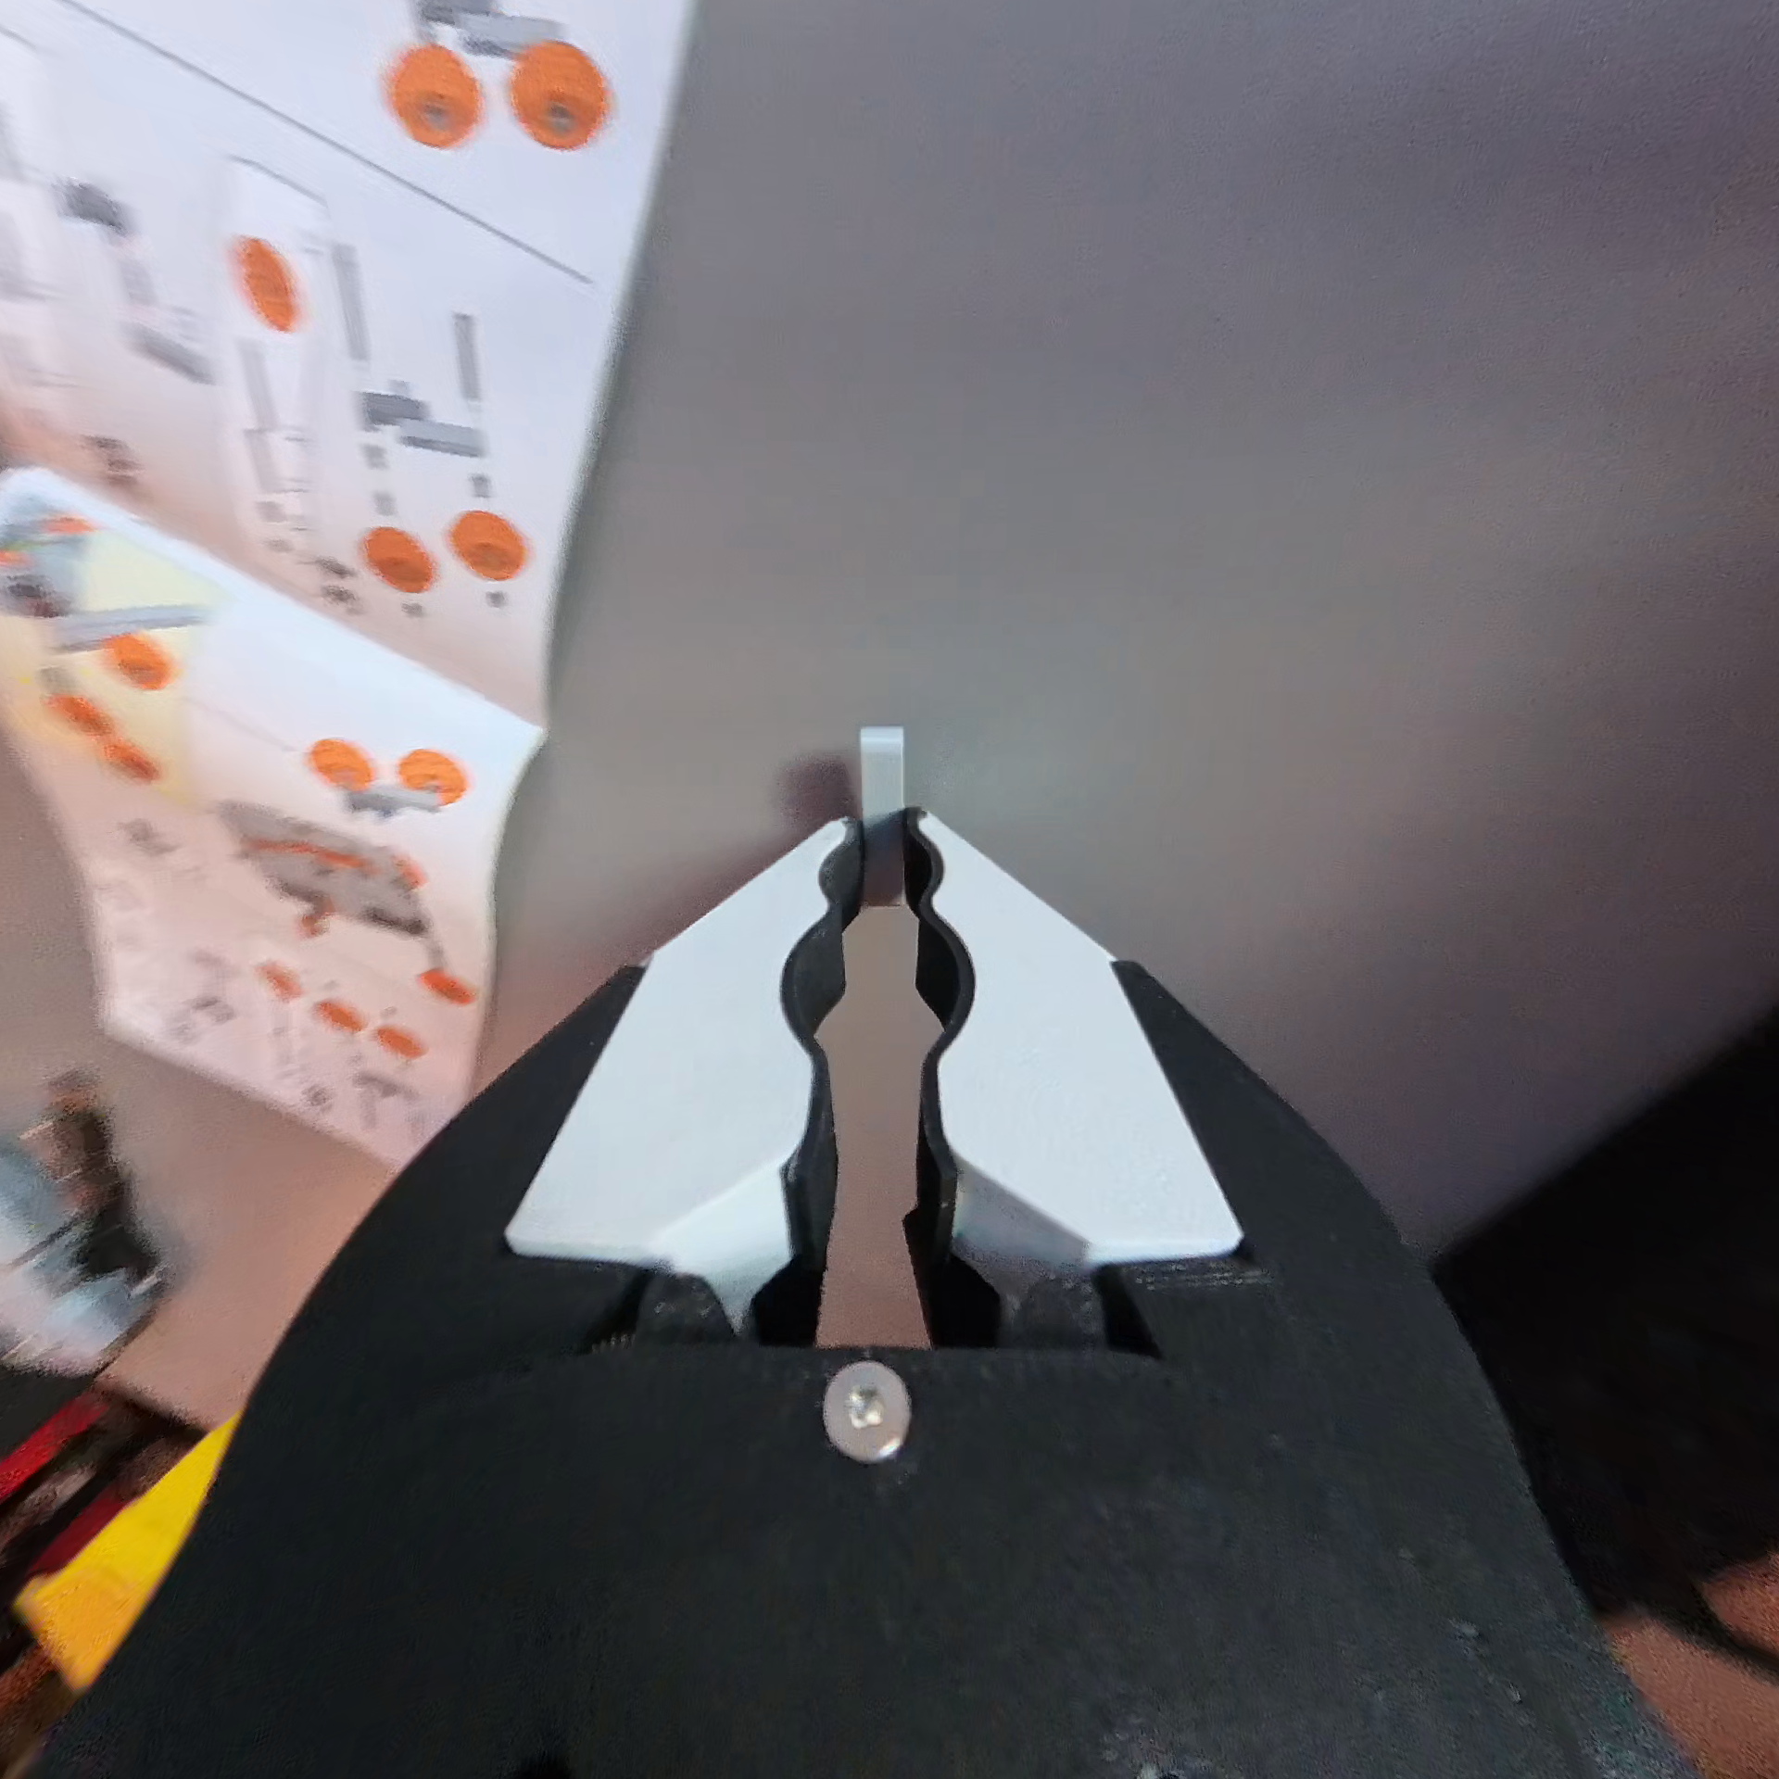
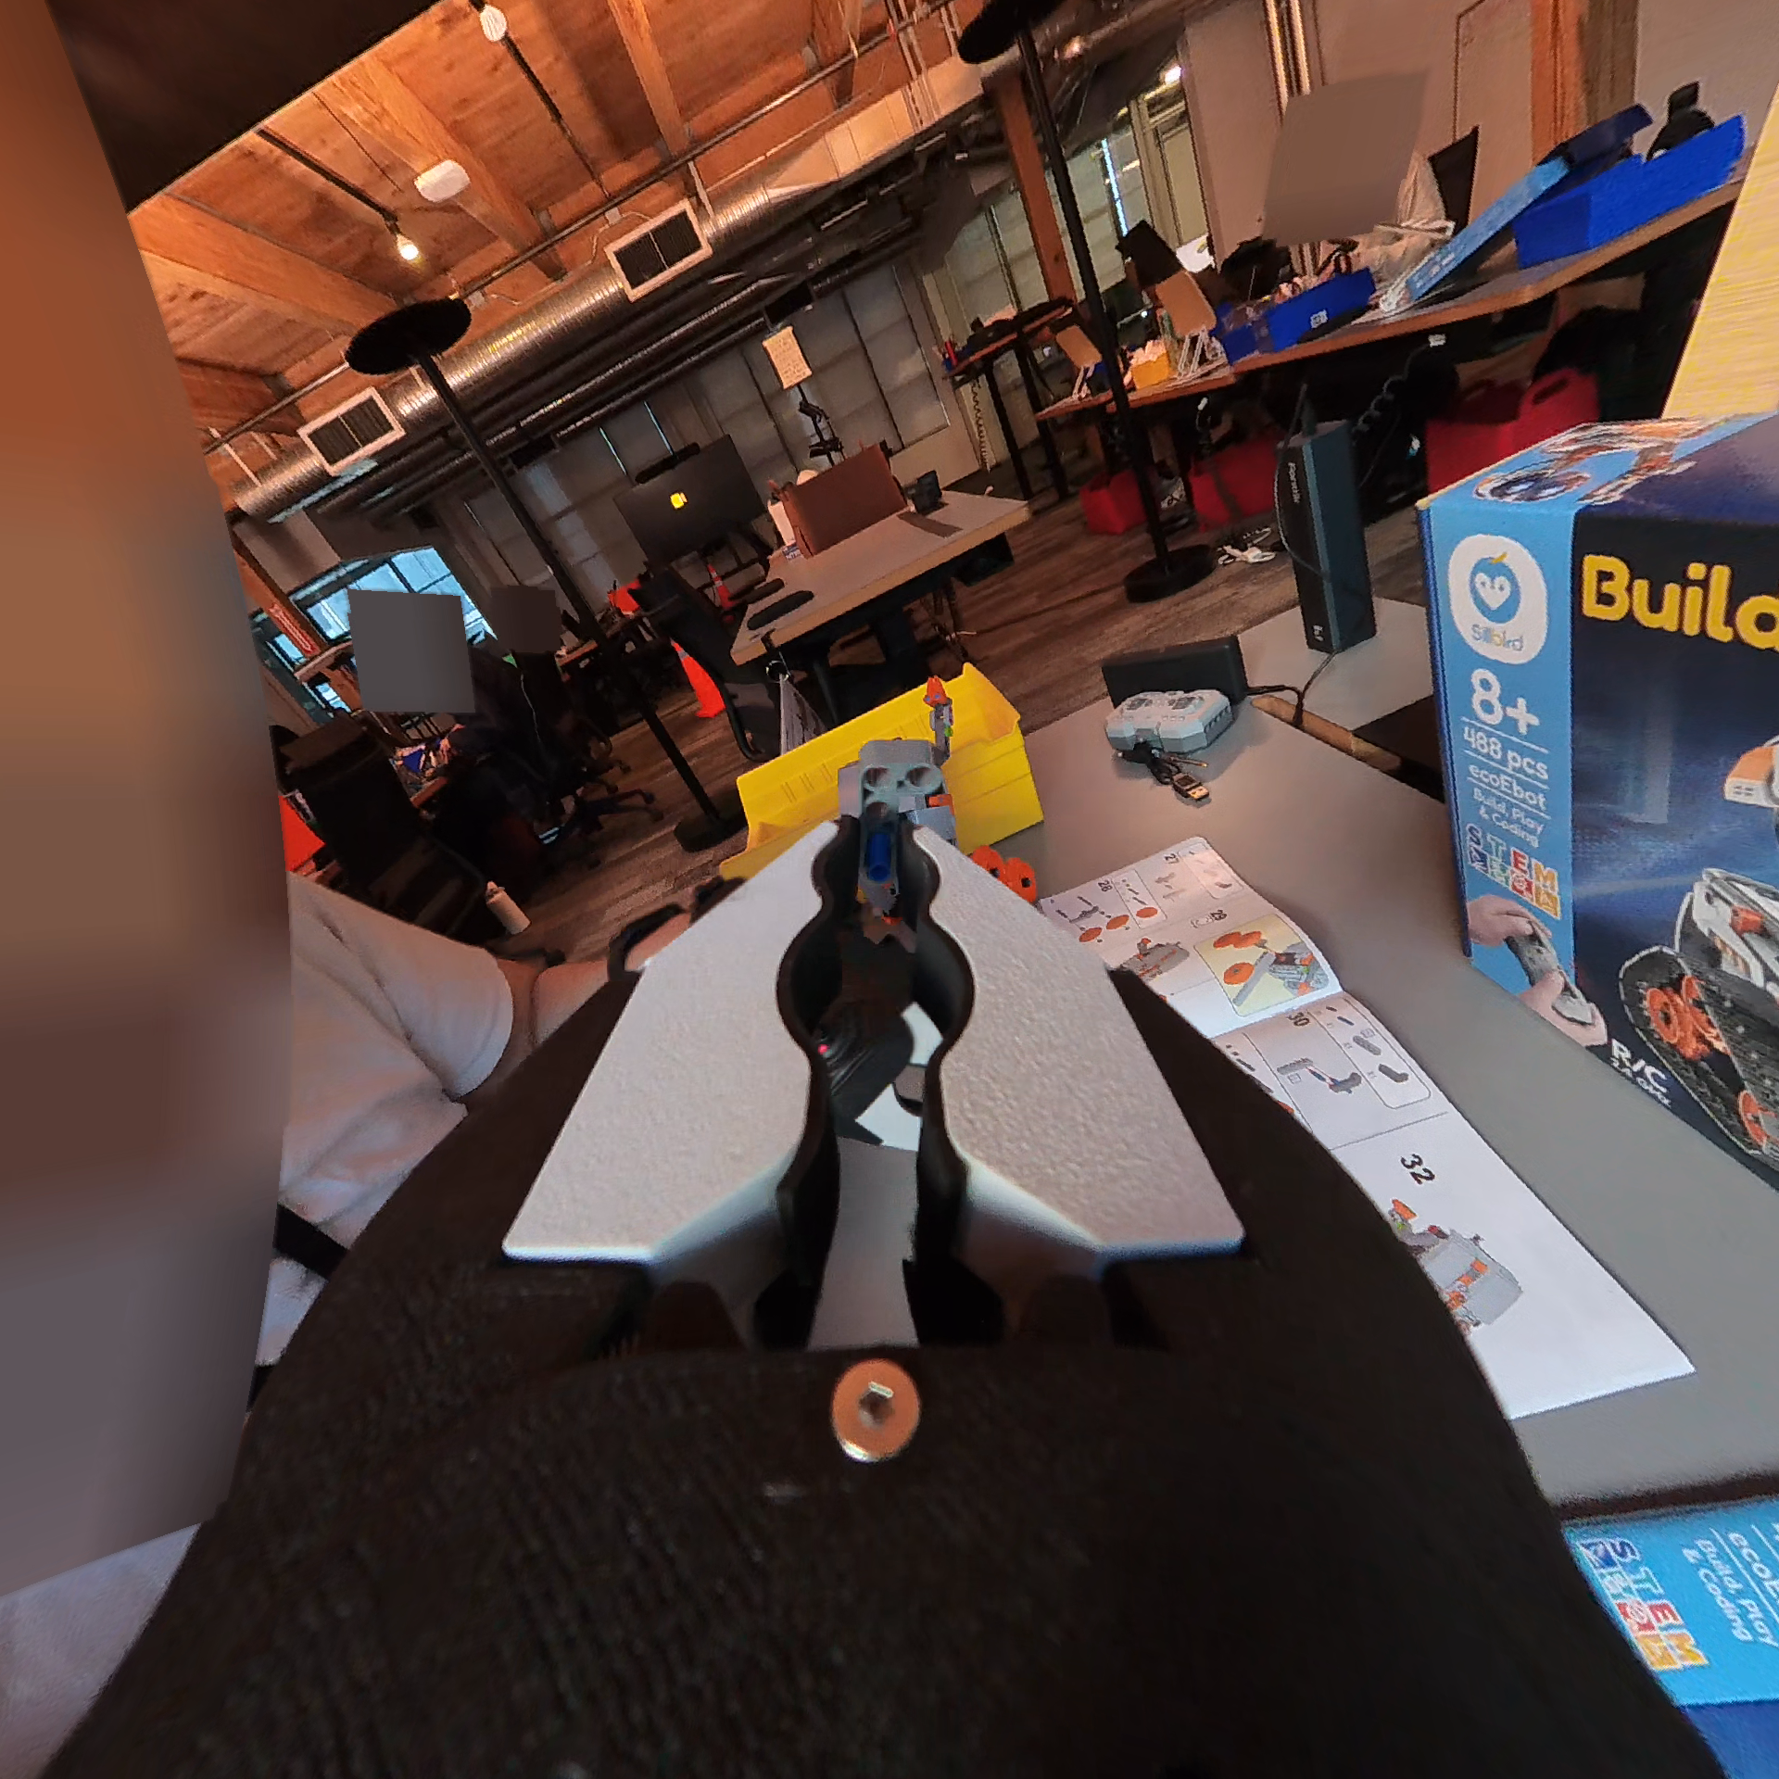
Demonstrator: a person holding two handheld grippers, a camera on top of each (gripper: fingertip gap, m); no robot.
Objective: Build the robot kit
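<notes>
My left gripper (image 1: 884, 826) is shut on a small light grey flat piece (image 1: 883, 770), which sticks up out of the fingertips above the grey table (image 1: 1203, 433). My right gripper (image 2: 881, 847) is shut on a grey building-block assembly (image 2: 900, 785) with a blue pin and small orange parts, held up above the table edge. An open instruction booklet with orange wheel drawings lies to the left in the left wrist view (image 1: 318, 404) and to the right of the fingers in the right wrist view (image 2: 1280, 1011).
A yellow parts bin (image 2: 924, 760) stands behind the held assembly. A blue toy kit box (image 2: 1617, 751) stands at the right. A grey controller unit (image 2: 1170, 717) with a cable lies farther back. A person's light sleeve (image 2: 385, 1049) is at the left. Orange wheels (image 2: 1006, 871) lie near the bin. About 30 centimeters separates my left fingertips from my right.
</notes>
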